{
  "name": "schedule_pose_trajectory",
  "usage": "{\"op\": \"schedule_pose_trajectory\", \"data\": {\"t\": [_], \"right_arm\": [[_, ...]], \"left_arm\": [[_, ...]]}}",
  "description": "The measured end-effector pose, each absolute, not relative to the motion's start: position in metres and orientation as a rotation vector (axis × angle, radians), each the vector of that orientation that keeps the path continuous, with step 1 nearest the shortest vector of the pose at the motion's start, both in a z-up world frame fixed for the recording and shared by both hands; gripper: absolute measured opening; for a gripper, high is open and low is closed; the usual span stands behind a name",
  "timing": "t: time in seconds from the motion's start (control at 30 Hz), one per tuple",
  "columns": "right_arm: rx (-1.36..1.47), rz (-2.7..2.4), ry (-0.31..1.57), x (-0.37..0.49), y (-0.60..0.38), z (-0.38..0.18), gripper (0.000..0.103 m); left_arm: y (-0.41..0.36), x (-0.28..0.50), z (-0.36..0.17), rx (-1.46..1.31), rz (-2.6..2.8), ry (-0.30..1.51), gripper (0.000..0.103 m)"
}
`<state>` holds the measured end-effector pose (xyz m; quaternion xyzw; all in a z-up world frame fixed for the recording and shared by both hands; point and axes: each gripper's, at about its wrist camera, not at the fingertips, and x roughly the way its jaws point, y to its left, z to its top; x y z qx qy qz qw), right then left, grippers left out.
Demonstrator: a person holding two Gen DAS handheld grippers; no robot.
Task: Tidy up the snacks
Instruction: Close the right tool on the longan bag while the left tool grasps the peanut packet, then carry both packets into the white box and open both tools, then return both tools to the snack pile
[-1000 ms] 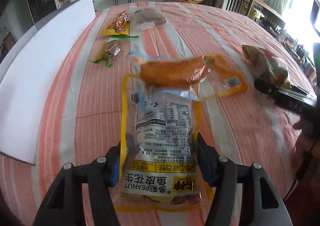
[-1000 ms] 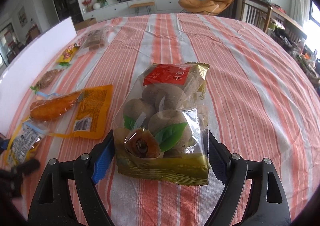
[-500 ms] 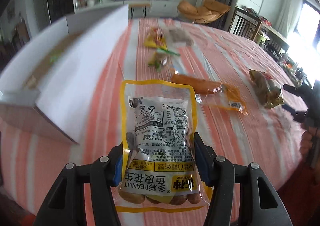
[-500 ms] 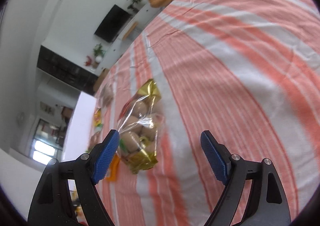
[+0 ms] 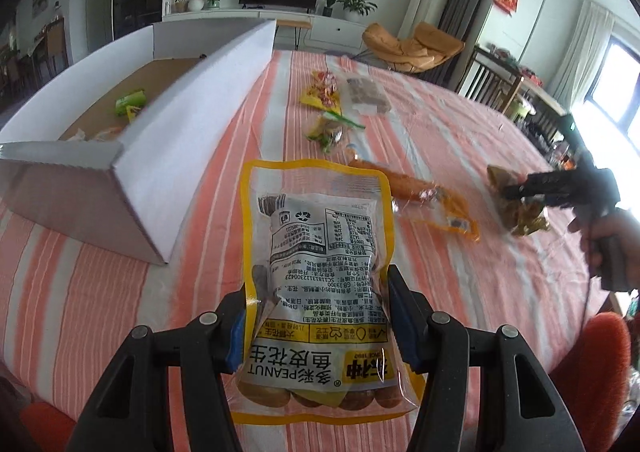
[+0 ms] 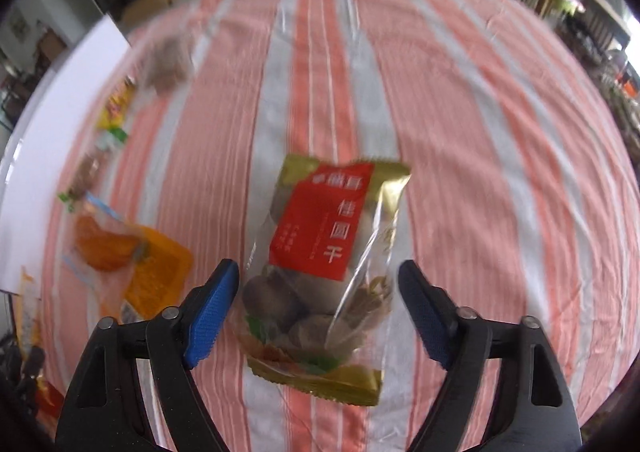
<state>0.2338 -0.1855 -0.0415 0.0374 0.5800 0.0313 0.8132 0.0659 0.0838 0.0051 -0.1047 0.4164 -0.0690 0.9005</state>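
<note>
The left gripper (image 5: pixel 320 316) clamps a crinkly yellow-edged peanut pouch (image 5: pixel 320 272) above the striped table (image 5: pixel 440 132), beside the white cardboard box (image 5: pixel 192 124); the right gripper (image 6: pixel 320 308) is closing around a glossy, blurred longan bag (image 6: pixel 332 264), pads seemingly not touching.

A table (image 5: pixel 460 140) under an orange-and-white striped cloth carries everything. On it, left of the left jaws, sits a white cardboard box (image 5: pixel 192 140), open at the top. Beyond those jaws lie 4 packets — an orange sausage pack (image 5: pixel 416 192) nearest, a small green-edged packet (image 5: pixel 332 130) behind it, then a yellow candy bag (image 5: pixel 322 94) beside a clear pack of brown pieces (image 5: pixel 366 96). Between the right jaws, flat on the cloth, lies a gold-and-red longan bag (image 6: pixel 328 272).
</note>
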Motion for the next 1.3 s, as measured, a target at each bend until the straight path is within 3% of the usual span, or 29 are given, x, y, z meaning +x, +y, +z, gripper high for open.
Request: {"op": "schedule_pose_trajectory", "data": {"t": [0.1,0.27,0.53,0.67,0.77,0.83,1.07,1.13,1.2,1.3], "right_arm": [[0.078,0.049,1.196,0.227,-0.19,-0.03,0.065],[0.155,0.163,1.083,0.221,-0.167,0.024,0.064],[0.186,0.606,0.949,0.235,0.023,0.123,0.065],[0.172,0.776,0.945,0.236,0.137,0.124,0.069],[0.161,0.829,0.953,0.235,0.19,0.104,0.079],[0.148,0.832,0.975,0.234,0.205,0.088,0.079],[0.031,0.665,0.838,0.205,0.108,0.06,0.079],[-0.038,0.527,0.812,0.193,0.053,0.036,0.079],[-0.088,0.365,0.817,0.185,-0.013,0.007,0.079],[-0.158,0.131,0.895,0.177,-0.103,-0.04,0.079]], "left_arm": [[0.102,0.065,0.022,-0.289,-0.173,0.839,0.057],[0.168,0.083,0.064,-0.447,-0.165,0.767,0.057],[0.293,0.144,0.085,-0.41,0.139,0.776,0.058],[0.329,0.159,0.075,-0.357,0.272,0.8,0.066],[0.338,0.155,0.069,-0.34,0.313,0.802,0.083],[0.335,0.145,0.069,-0.339,0.32,0.78,0.083],[0.258,0.092,0.076,-0.324,0.125,0.729,0.085],[0.211,0.078,0.073,-0.314,0.004,0.741,0.086],[0.158,0.07,0.06,-0.289,-0.115,0.773,0.096],[0.093,0.074,0.026,-0.258,-0.214,0.855,0.098]]}}
